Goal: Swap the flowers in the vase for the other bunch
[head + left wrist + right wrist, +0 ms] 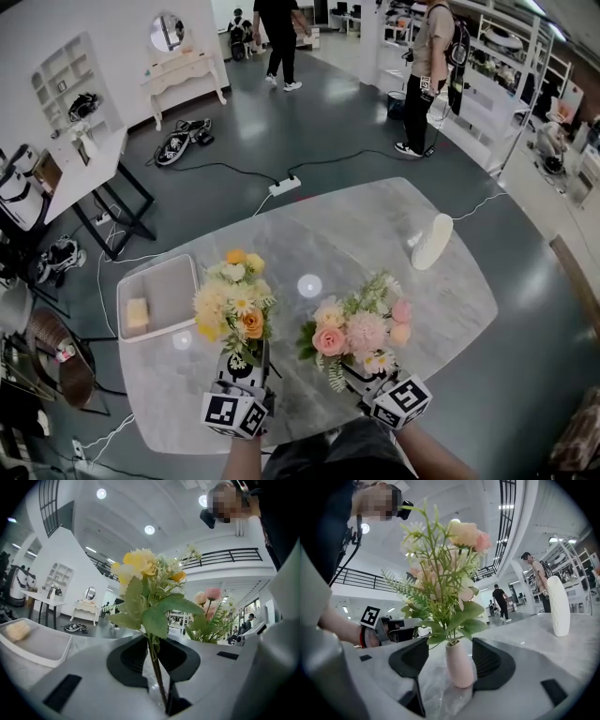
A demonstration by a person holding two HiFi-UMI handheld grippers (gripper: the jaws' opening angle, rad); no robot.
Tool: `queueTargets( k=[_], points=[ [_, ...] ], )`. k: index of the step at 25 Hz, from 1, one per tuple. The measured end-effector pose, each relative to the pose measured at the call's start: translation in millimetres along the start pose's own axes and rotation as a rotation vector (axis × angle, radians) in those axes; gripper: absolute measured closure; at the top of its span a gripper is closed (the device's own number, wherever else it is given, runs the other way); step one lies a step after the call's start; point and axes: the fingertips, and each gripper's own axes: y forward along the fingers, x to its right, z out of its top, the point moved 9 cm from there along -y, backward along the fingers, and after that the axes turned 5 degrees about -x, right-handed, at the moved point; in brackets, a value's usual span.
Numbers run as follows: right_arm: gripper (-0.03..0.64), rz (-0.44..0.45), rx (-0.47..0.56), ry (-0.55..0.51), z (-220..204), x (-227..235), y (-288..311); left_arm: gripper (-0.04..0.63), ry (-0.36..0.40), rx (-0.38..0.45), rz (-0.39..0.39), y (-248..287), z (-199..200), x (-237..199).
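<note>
A yellow and orange bunch [234,305] stands upright over the near edge of the marble table [356,234], its stems clamped in my left gripper [242,372]. In the left gripper view the green stem [157,672] runs down between the shut jaws, with the yellow blooms [140,564] above. A pink bunch [361,333] sits in a small pink vase [459,665] on the table to the right. My right gripper [451,651] has its jaws on either side of that vase. The vase is against the right jaw, with a gap at the left one.
A white tray [173,272] holding a yellow sponge [137,314] lies at the table's left. A tall white ribbed vase [431,241] stands at the far right. Two people [278,37] stand on the floor beyond, where a power strip [284,186] and cables lie.
</note>
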Motion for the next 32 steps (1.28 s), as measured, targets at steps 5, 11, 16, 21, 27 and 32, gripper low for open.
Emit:
queueTargets(
  k=[5,11,16,21,27,32],
  points=[
    [0.337,0.012,-0.034,0.005,-15,-1,-3,0.537,-0.008,0.009,0.013,-7,-1,2],
    [0.337,0.041,-0.062,0.036,-25,-5,-16,0.537,-0.015,0.023,0.059,-29,-5,16],
    [0.339,0.079,-0.080,0.028,-20,-5,-27,0.535,-0.043,0.044,0.107,-49,-7,32],
    [0.378,0.106,-0.083,0.000,-17,-14,-41,0.537,-0.054,0.064,0.127,-66,-10,52],
    [0.498,0.120,-0.066,-0.030,-8,-20,-68,0.537,-0.055,0.079,0.138,-86,-16,88],
    [0.562,0.145,-0.046,-0.054,0,-31,-90,0.537,-0.050,0.089,0.150,-104,-21,109]
  ],
)
